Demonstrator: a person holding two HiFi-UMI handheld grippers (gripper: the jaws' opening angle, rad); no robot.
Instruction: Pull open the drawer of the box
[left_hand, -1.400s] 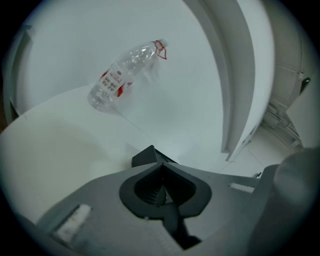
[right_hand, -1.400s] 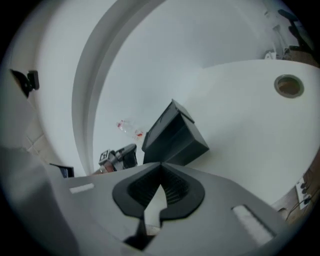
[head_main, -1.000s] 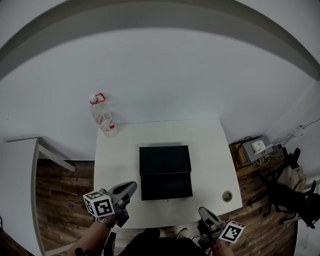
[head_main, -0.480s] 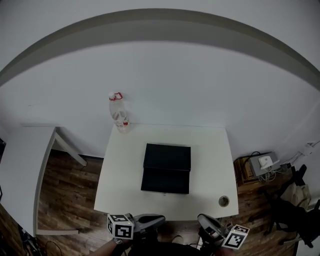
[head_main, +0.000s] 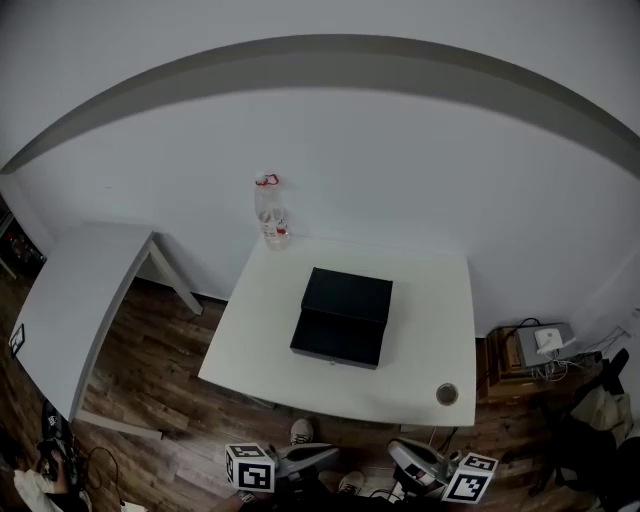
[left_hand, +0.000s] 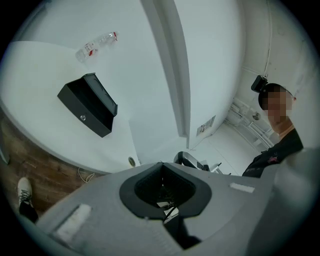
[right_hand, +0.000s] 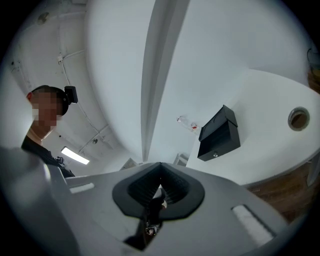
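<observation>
The black box (head_main: 343, 318) sits in the middle of the white table (head_main: 430, 300), its drawer front with a small round knob (head_main: 332, 362) facing me. In the left gripper view the box (left_hand: 87, 104) lies far off at the upper left, and in the right gripper view the box (right_hand: 219, 132) is far off at the right. My left gripper (head_main: 325, 455) and right gripper (head_main: 397, 453) hover at the bottom edge of the head view, well short of the table. Both are shut and hold nothing; the left gripper (left_hand: 161, 166) and right gripper (right_hand: 160, 165) show their jaws closed together.
A clear plastic bottle with a red cap (head_main: 270, 212) stands at the table's far left corner. A round cable hole (head_main: 446, 394) is near the front right corner. A second white table (head_main: 75, 300) stands left; a small unit with cables (head_main: 545, 340) sits right. Wooden floor lies between.
The table and box now look farther away and shifted right in the head view. Both grippers have sunk to the bottom edge; the left one has moved right. Jaws stay shut.
</observation>
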